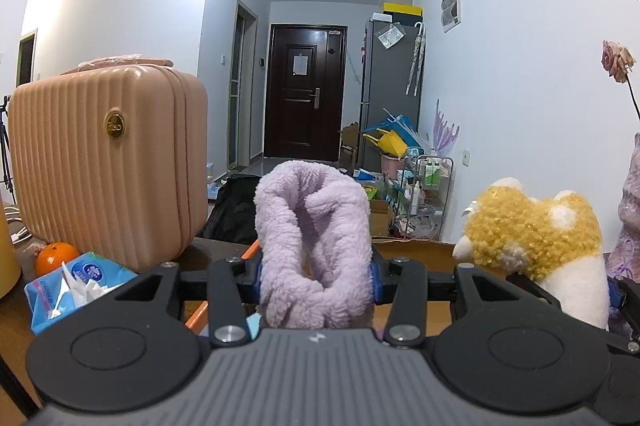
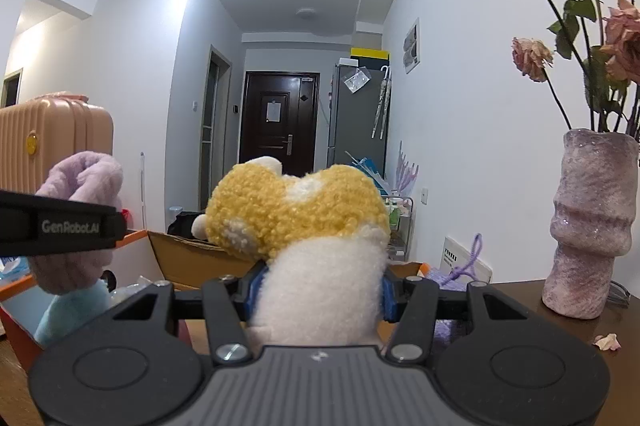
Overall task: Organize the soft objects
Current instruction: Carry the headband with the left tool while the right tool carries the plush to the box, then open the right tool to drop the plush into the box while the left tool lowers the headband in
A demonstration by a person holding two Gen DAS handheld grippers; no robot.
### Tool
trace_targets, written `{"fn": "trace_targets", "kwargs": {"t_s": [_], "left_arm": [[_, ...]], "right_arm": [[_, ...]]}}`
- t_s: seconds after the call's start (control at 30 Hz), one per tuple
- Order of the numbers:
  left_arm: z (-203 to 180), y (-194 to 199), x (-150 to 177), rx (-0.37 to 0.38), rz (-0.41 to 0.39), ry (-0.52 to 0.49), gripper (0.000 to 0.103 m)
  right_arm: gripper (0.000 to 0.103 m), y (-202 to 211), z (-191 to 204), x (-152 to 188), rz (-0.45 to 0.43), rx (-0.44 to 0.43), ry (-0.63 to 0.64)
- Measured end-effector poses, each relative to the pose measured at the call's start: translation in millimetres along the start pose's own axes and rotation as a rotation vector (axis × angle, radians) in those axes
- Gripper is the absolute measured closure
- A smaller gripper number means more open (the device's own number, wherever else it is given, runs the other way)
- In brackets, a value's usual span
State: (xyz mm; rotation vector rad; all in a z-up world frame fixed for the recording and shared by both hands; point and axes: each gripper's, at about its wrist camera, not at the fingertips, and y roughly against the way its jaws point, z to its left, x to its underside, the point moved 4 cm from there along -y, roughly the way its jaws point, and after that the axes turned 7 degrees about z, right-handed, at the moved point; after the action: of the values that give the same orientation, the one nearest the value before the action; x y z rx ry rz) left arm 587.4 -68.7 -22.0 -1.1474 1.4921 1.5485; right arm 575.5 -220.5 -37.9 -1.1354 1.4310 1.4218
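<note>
My left gripper (image 1: 316, 276) is shut on a fluffy lilac plush (image 1: 314, 246), which stands up between the blue pads. In the right wrist view the same lilac plush (image 2: 86, 178) shows at the left behind the left gripper's black finger (image 2: 60, 226). My right gripper (image 2: 320, 292) is shut on a yellow and white plush toy (image 2: 316, 250), gripped at its white lower part. That toy (image 1: 536, 238) also appears at the right of the left wrist view. Both are held above an open cardboard box (image 2: 192, 258) with orange edges.
A ribbed pink case (image 1: 108, 162) stands at the left, with an orange (image 1: 56, 258) and a blue tissue pack (image 1: 72, 286) before it. A mauve vase (image 2: 588, 226) of dried roses stands on the brown table at the right. A pale blue soft item (image 2: 72, 310) lies in the box.
</note>
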Motion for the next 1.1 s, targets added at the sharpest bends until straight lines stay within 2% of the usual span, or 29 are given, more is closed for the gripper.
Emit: {"fn": "trace_targets", "kwargs": {"t_s": [0.27, 0.4, 0.5, 0.53, 0.63, 0.7, 1.1], "left_arm": [[1, -8, 0, -0.002, 0.007, -0.005, 0.056], [3, -7, 0, -0.008, 0.008, 0.008, 0.044], [6, -7, 0, -0.007, 0.008, 0.016, 0.034], [7, -6, 0, -0.008, 0.008, 0.021, 0.031], [9, -4, -1, -0.014, -0.005, 0.029, 0.018], [10, -1, -1, -0.024, -0.019, 0.035, 0.000], [10, 11, 1, -0.037, -0.054, 0.030, 0.000]], "right_arm": [[0.050, -9, 2, 0, 0.017, -0.008, 0.016], [0.048, -11, 1, 0, 0.031, -0.010, 0.018], [0.041, -14, 1, 1, 0.051, -0.009, 0.022], [0.036, -15, 0, 1, 0.056, -0.010, 0.021], [0.012, -14, -2, 1, 0.056, -0.013, 0.008], [0.006, -12, -5, 1, 0.045, -0.008, -0.007], [0.001, -2, -11, 1, 0.009, -0.012, -0.036]]}}
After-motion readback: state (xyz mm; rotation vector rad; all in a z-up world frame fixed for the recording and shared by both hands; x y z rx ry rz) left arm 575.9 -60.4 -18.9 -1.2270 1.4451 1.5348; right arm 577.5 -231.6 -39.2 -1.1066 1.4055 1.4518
